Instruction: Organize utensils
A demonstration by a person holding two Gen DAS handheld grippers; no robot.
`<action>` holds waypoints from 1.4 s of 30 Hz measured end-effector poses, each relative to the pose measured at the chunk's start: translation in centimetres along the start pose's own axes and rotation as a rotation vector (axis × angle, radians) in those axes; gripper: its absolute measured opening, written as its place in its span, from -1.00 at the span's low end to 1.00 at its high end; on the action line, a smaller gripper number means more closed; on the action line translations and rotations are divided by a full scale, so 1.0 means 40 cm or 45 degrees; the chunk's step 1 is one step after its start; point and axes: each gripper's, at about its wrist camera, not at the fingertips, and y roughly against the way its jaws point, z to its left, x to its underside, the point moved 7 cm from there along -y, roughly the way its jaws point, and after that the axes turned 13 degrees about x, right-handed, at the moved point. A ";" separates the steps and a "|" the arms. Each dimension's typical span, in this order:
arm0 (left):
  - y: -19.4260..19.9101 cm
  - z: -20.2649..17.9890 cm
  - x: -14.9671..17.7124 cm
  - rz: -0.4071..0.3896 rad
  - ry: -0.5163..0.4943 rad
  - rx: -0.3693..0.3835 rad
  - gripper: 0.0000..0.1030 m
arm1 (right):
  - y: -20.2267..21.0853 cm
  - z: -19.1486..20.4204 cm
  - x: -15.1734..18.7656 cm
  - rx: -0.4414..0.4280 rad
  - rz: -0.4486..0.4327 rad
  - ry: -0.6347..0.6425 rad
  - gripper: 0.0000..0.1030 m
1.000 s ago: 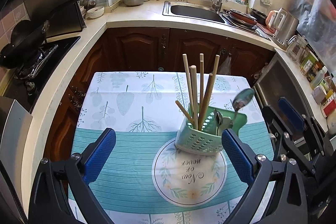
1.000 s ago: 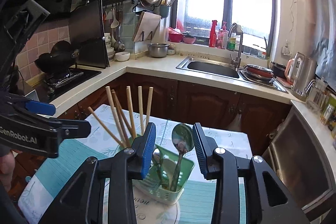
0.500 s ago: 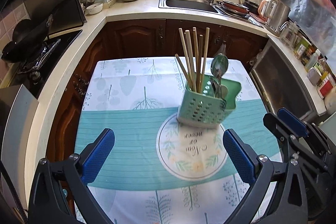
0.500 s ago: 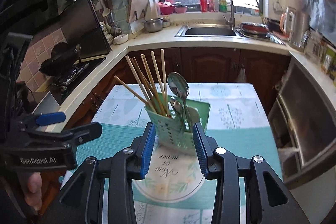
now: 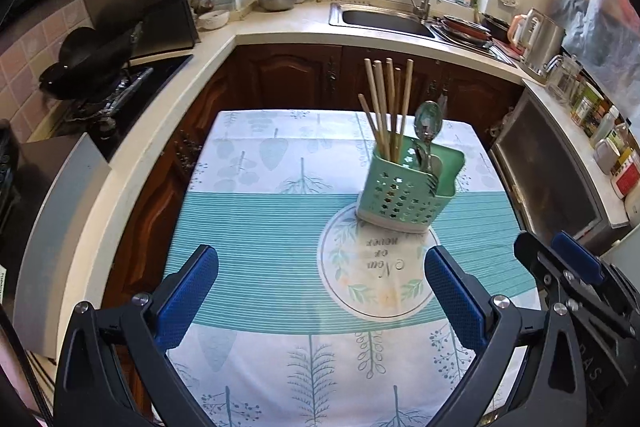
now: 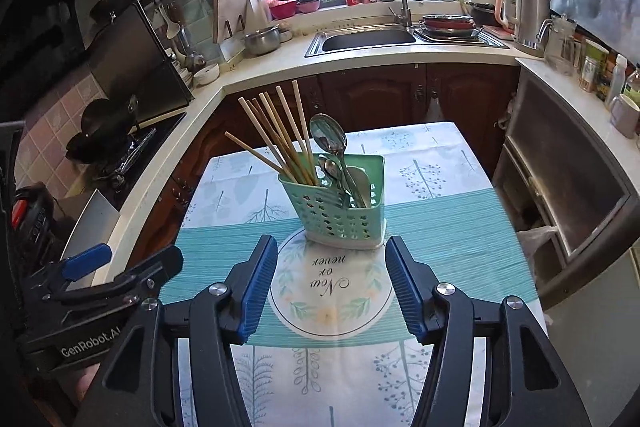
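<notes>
A green perforated utensil caddy (image 5: 404, 193) (image 6: 340, 213) stands upright on the table's round printed mat (image 5: 376, 275) (image 6: 332, 287). Several wooden chopsticks (image 5: 390, 107) (image 6: 280, 135) stand in its left compartment. Metal spoons (image 5: 428, 127) (image 6: 330, 143) stand in its right compartment. My left gripper (image 5: 320, 295) is open and empty, low over the near part of the table. My right gripper (image 6: 331, 279) is open and empty, just short of the caddy. Each gripper shows at the edge of the other's view.
The table carries a teal and white leaf-print cloth (image 5: 256, 227) (image 6: 440, 211). A kitchen counter with a sink (image 5: 384, 21) (image 6: 368, 39) wraps around behind. A stove with a black wok (image 5: 88, 67) is at the left. An oven (image 6: 560, 187) is at the right.
Both grippers have drawn back from the caddy, which now sits farther off. The right gripper's jaws have opened wider, and the spoon it was around stands in the caddy.
</notes>
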 end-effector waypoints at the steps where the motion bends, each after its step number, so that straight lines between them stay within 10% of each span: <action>1: 0.006 0.002 0.000 -0.007 0.000 -0.007 0.98 | 0.008 -0.003 -0.001 0.001 0.001 0.006 0.13; 42: 0.008 0.021 0.017 0.024 -0.002 -0.115 0.98 | -0.008 -0.014 -0.015 0.029 0.061 0.070 0.13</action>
